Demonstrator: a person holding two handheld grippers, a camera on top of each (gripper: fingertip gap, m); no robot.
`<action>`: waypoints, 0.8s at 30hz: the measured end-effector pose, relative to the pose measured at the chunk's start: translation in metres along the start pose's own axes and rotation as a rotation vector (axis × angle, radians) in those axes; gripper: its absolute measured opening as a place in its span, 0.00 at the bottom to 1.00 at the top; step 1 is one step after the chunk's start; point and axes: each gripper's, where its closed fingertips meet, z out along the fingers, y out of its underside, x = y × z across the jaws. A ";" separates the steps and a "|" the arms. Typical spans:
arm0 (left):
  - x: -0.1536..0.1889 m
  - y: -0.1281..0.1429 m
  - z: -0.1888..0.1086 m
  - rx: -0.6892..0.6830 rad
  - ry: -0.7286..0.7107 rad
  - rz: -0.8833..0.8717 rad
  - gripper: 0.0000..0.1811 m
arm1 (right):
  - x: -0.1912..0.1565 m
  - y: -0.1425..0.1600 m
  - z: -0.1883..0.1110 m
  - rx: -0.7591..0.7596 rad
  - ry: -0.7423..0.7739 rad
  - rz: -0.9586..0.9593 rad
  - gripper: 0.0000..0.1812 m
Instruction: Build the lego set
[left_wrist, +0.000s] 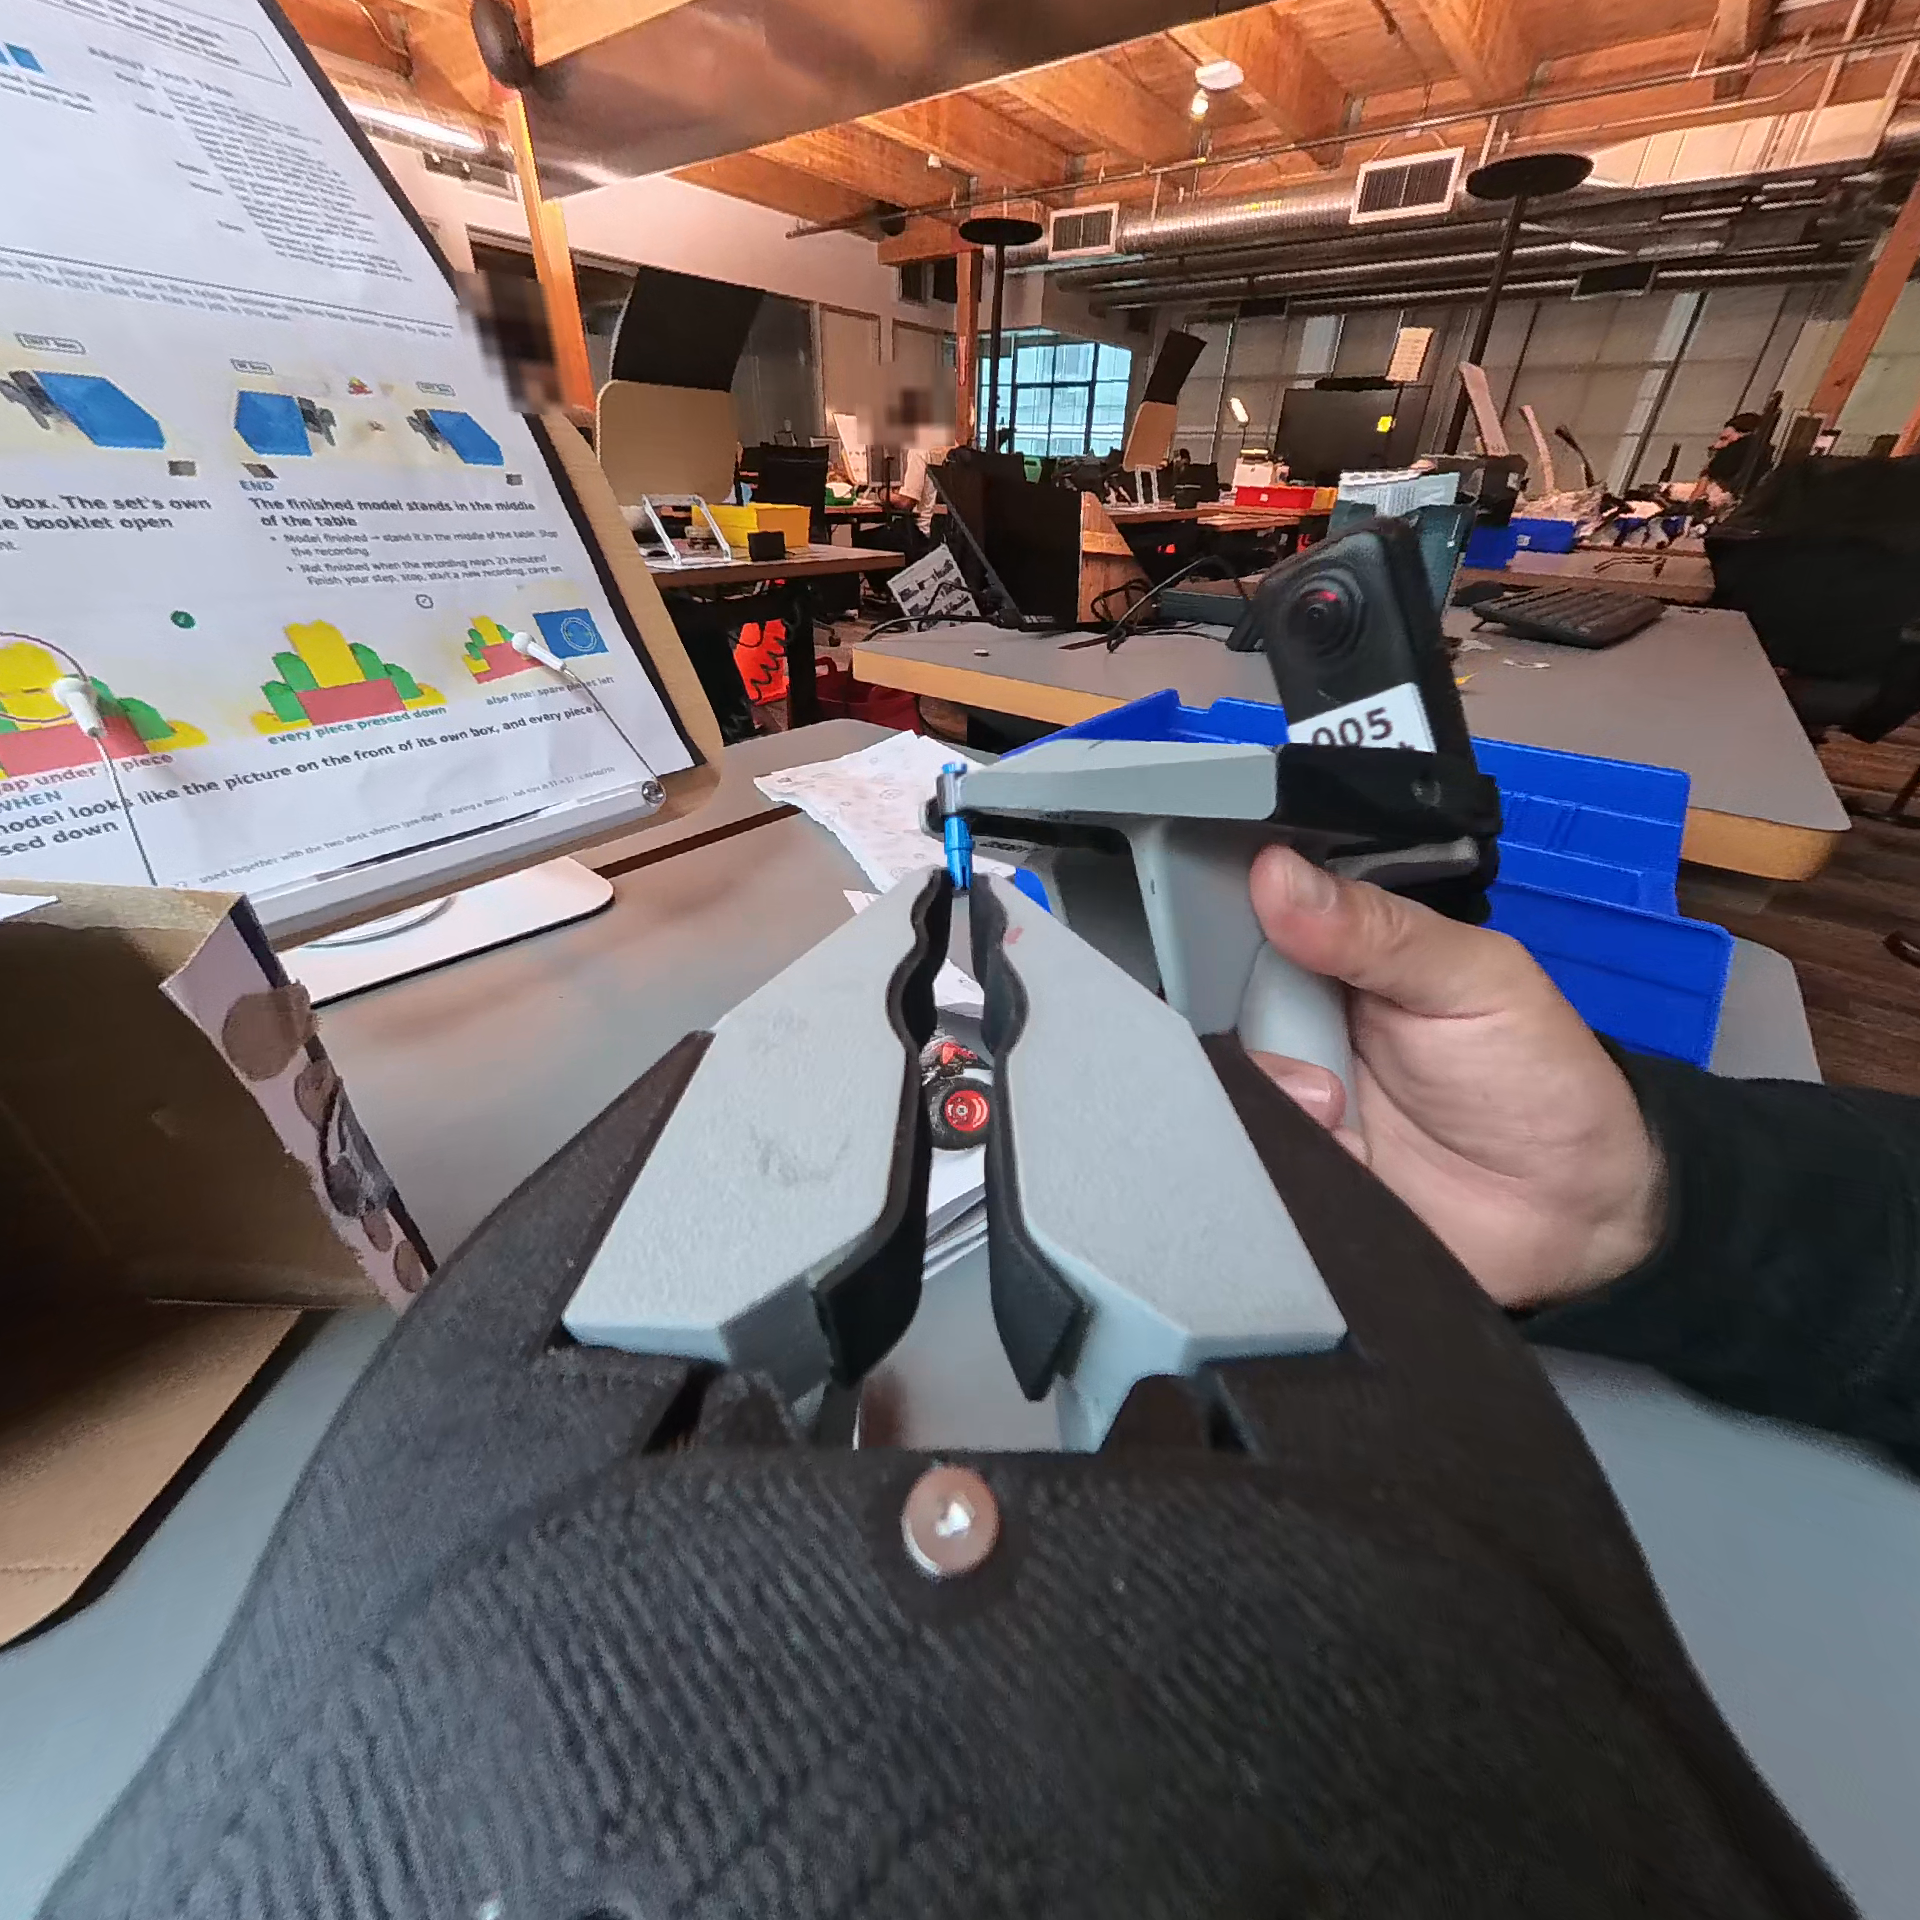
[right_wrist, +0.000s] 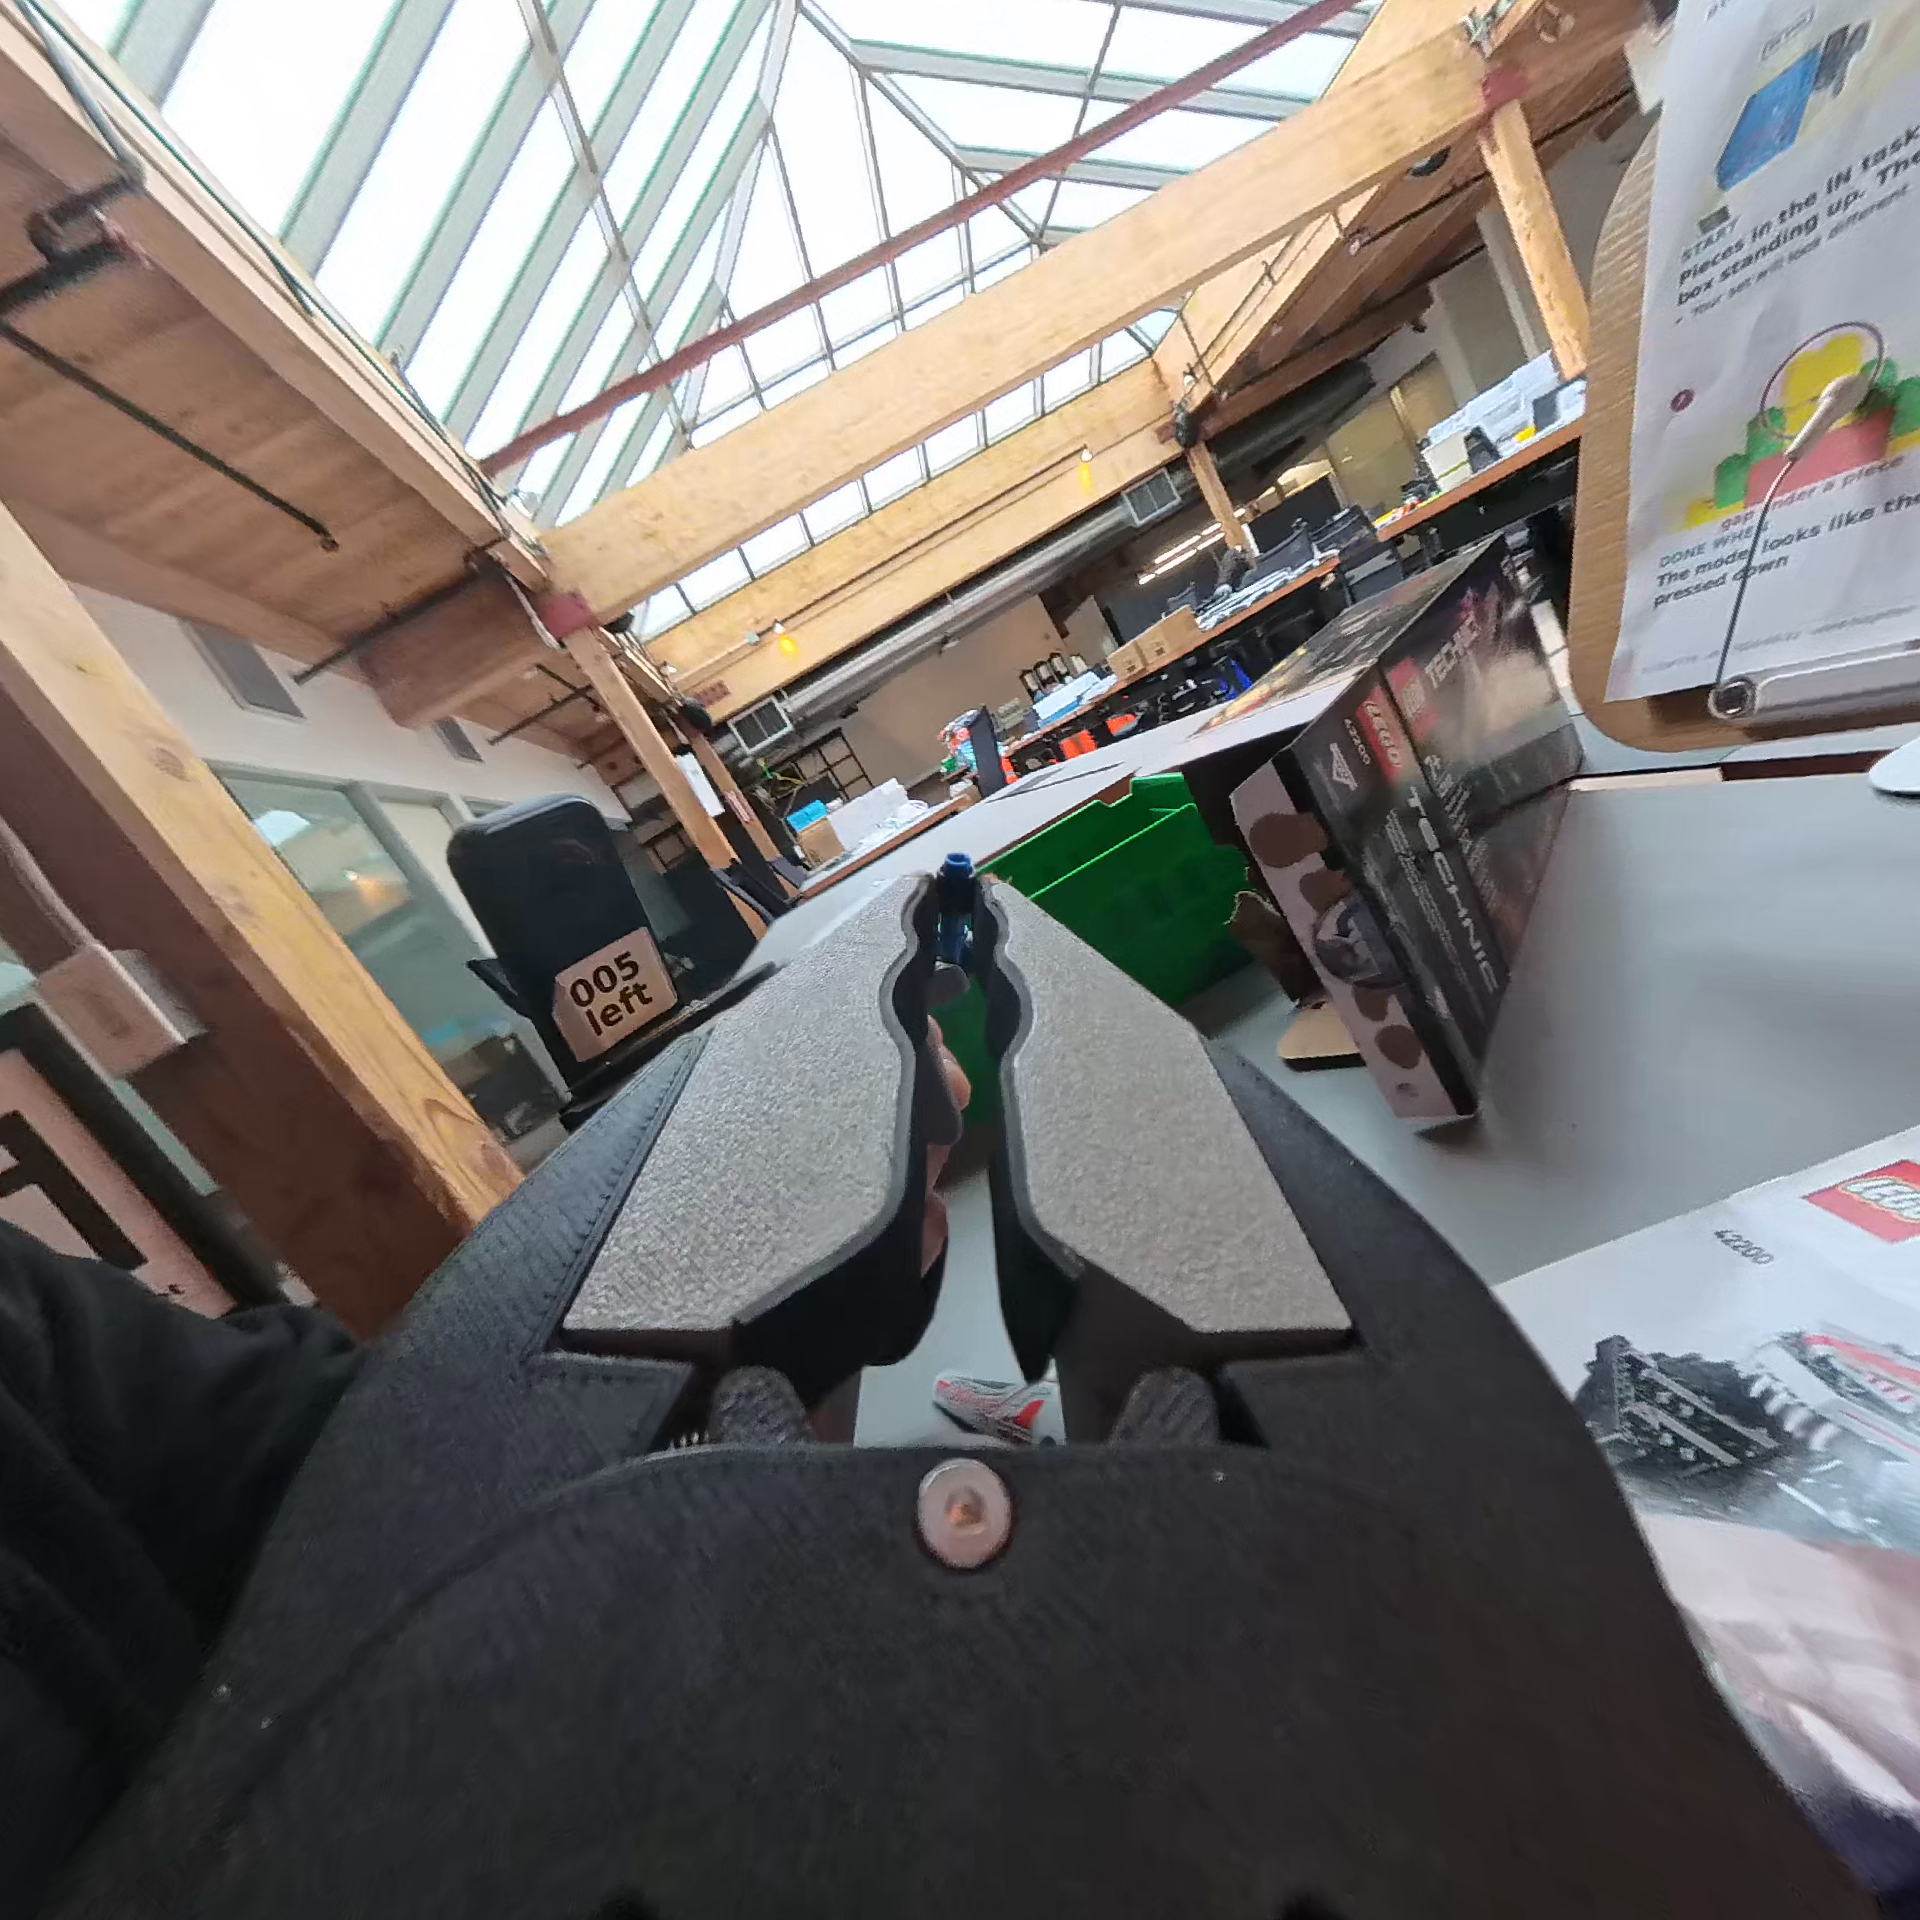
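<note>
A small blue pin (left_wrist: 957, 831) is held in the air between both grippers. In the left wrist view my left gripper (left_wrist: 961, 896) has its tips closed around the pin's lower end. My right gripper (left_wrist: 951, 805), held by a hand, comes in from the right and grips the pin's upper end. In the right wrist view my right gripper (right_wrist: 951, 914) is shut on the blue pin (right_wrist: 951, 899), whose end sticks out past the tips. The left gripper's camera block (right_wrist: 566, 914) shows at the left there.
The dark set box (right_wrist: 1434, 831) stands open on the grey table (right_wrist: 1714, 987), and shows as brown cardboard at the left (left_wrist: 156, 1143). The booklet (right_wrist: 1714, 1309) lies at the front right. A blue bin (left_wrist: 1579, 831), a green bin (right_wrist: 1122, 883) and an instruction sheet on a stand (left_wrist: 312, 520) surround the work spot. Both grippers' tips are close together, under 4 cm apart.
</note>
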 end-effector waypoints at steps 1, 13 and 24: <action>-0.001 0.000 0.000 0.000 0.002 -0.010 0.01 | 0.000 0.000 0.001 -0.009 0.022 -0.042 0.01; 0.000 0.001 0.001 0.013 0.040 -0.066 0.01 | -0.001 0.000 -0.001 -0.058 0.132 -0.238 0.01; 0.018 0.006 0.003 -0.017 0.113 -0.024 0.01 | -0.057 -0.065 -0.045 0.067 0.153 -0.286 0.01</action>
